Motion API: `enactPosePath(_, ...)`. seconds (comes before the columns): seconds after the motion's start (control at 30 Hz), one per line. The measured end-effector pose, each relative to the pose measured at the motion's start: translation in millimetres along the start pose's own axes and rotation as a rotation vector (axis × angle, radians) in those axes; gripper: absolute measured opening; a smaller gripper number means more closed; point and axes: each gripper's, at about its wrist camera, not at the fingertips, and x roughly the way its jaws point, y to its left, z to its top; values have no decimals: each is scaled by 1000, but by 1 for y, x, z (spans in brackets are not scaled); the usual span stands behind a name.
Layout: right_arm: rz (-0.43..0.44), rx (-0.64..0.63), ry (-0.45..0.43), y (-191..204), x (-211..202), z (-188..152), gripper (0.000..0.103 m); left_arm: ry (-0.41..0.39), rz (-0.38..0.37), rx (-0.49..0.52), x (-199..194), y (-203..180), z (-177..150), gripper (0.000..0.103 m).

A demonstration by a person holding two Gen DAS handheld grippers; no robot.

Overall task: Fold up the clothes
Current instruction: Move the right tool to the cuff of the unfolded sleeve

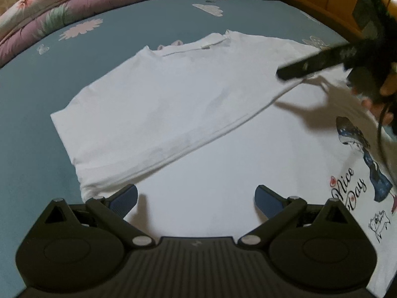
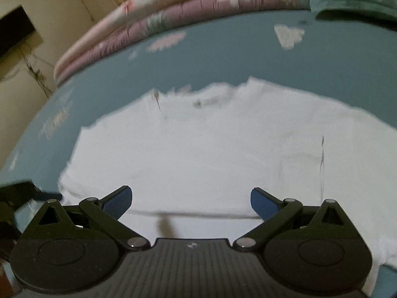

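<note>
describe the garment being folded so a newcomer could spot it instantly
On the blue-green bedsheet, in front of the stacked floral quilts, lies a white T-shirt, one side already folded over. Unlike the patterned bedding, it is plain white with a "Nice Day" print.

White T-shirt [image 1: 161,104] with blue-black print — teal flowered bedsheet [image 1: 29,124], pink-purple floral quilt [image 1: 62,5]

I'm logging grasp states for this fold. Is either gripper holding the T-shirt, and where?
Neither: the left gripper and right gripper are both open above the white T-shirt.
</note>
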Motion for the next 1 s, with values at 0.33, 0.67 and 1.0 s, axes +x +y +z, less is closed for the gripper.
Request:
enactPosePath(0.33,-56,-35,11,36,-86,-54,103,5,26,17,-31,-15,-12,101)
enactPosePath(0.67,-230,-36,148,63,-104,-163,103,17,-18,65,-66,-64,-52,101)
enactPosePath(1.0,-322,-80,38,73,-98,-187,103,67,-102,-74,-63,-83,-108,101)
